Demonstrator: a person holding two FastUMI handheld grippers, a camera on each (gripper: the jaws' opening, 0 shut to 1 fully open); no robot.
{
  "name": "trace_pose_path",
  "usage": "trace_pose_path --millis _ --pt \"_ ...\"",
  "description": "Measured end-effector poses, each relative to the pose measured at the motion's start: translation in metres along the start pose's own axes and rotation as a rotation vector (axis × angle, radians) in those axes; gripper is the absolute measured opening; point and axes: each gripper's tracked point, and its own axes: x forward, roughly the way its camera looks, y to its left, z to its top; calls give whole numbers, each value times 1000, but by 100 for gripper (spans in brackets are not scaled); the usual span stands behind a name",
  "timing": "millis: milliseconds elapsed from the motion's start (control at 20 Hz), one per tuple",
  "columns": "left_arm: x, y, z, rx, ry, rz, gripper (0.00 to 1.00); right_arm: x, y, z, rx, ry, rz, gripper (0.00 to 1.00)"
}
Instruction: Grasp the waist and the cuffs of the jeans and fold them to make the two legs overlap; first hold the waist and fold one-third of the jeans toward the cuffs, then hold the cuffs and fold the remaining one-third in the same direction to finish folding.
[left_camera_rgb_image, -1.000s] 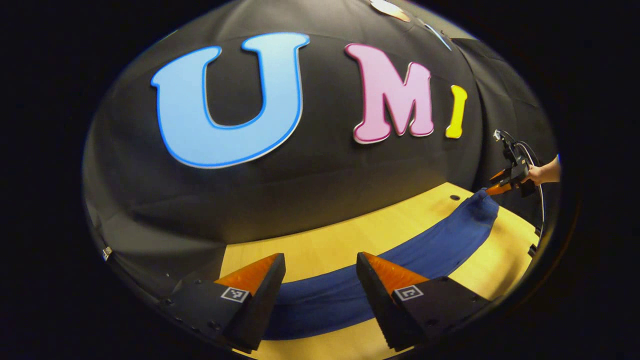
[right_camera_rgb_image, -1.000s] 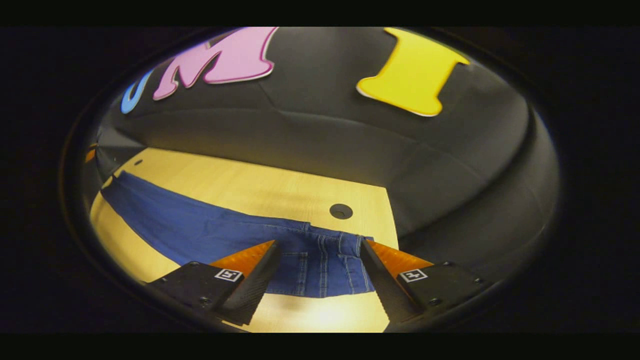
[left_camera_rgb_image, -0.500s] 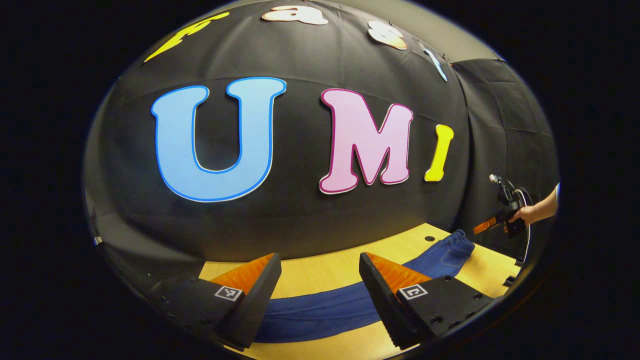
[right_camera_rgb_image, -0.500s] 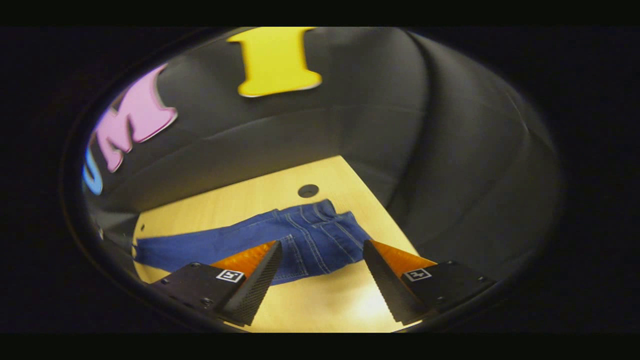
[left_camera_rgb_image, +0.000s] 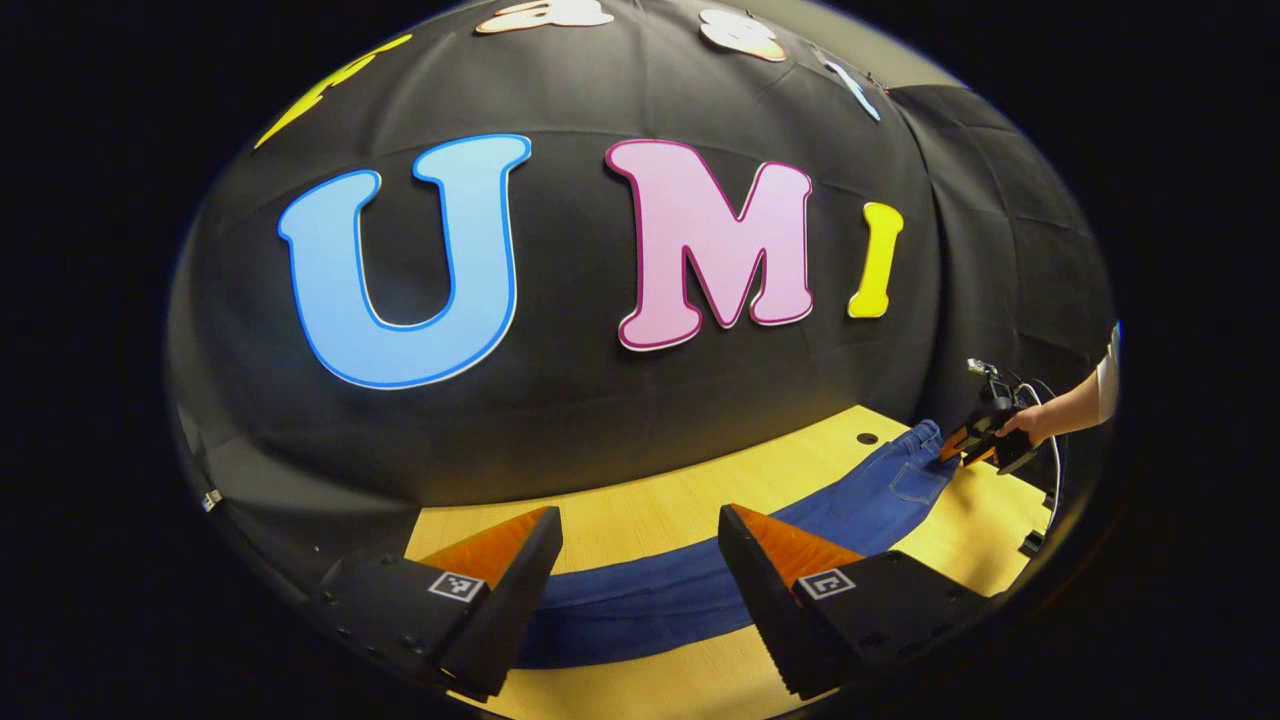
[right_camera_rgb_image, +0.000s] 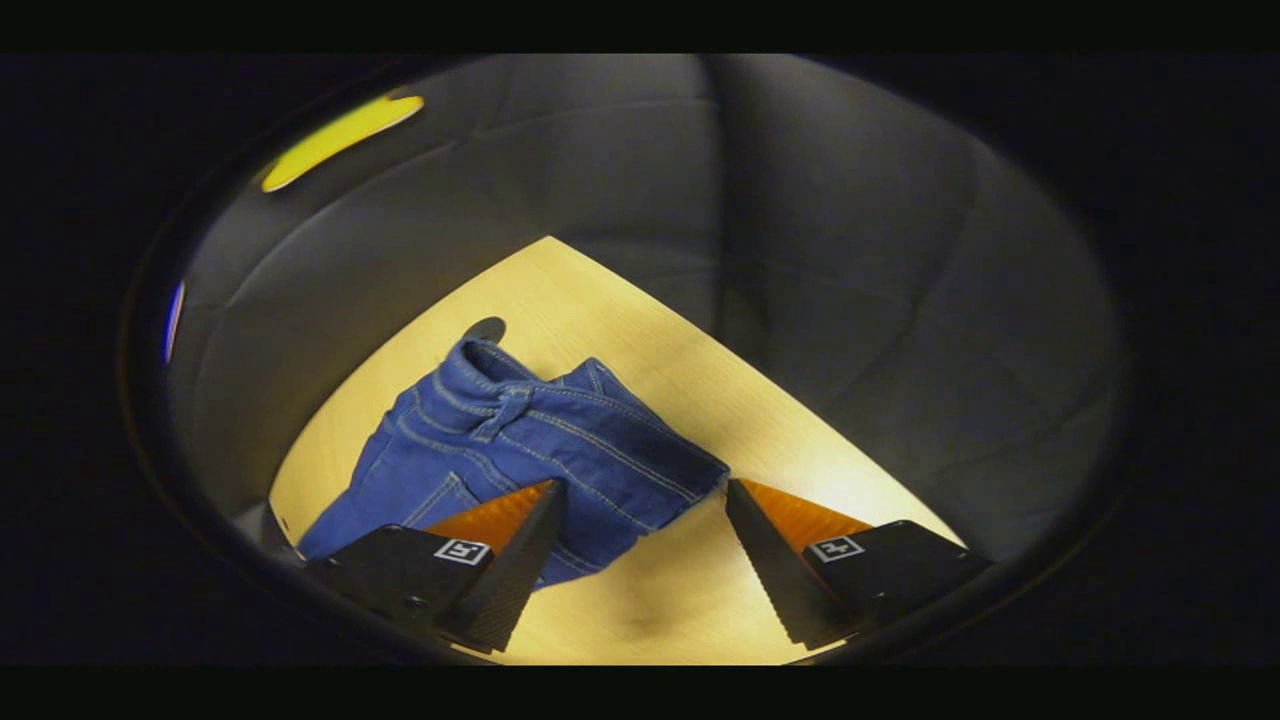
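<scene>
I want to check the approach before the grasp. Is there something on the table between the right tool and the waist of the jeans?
Nothing visible. The right tool is open, with bare light wooden table under it, and the waist of the blue denim jeans lies just ahead between its fingers.

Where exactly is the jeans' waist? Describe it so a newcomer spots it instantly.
On the pale wooden table, the blue jeans stretch lengthwise. The waist lies at the end beside the round hole, marked by stitching and a belt loop.
</scene>
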Motion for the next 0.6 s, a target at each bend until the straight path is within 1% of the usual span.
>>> trace_pose_path --millis 50,100,150,200,300,350,400,450,500,550,600 --pt "1 -1 -2 4 10 9 98 2 5 9 19 -36 14 99" --pt "3 -2 -4 4 21 16 98 2 2 6 30 -13 12 98" --pt "6 -5 -8 -2 31 23 98 -2 3 13 34 -19 32 99" --pt "8 -7 -14 -22 48 26 98 2 5 9 46 3 47 78" --pt "9 -17 -27 -101 83 15 98 4 11 15 55 -13 80 35" --pt "7 -21 -31 -146 85 9 98 4 9 13 46 -15 90 15" --pt "5 -23 -35 -180 83 3 98 -1 7 14 40 -34 89 12" --pt "2 -22 -39 -199 84 1 98 2 8 12 16 -51 84 14" --pt "-2 -19 -44 -210 85 1 98 -7 10 17 -1 -76 80 16" --pt "-6 -15 -46 -217 84 -8 98 -12 15 19 -18 -99 80 5" --pt "-12 -11 -50 -222 92 -14 98 -22 16 20 -38 -125 74 3"
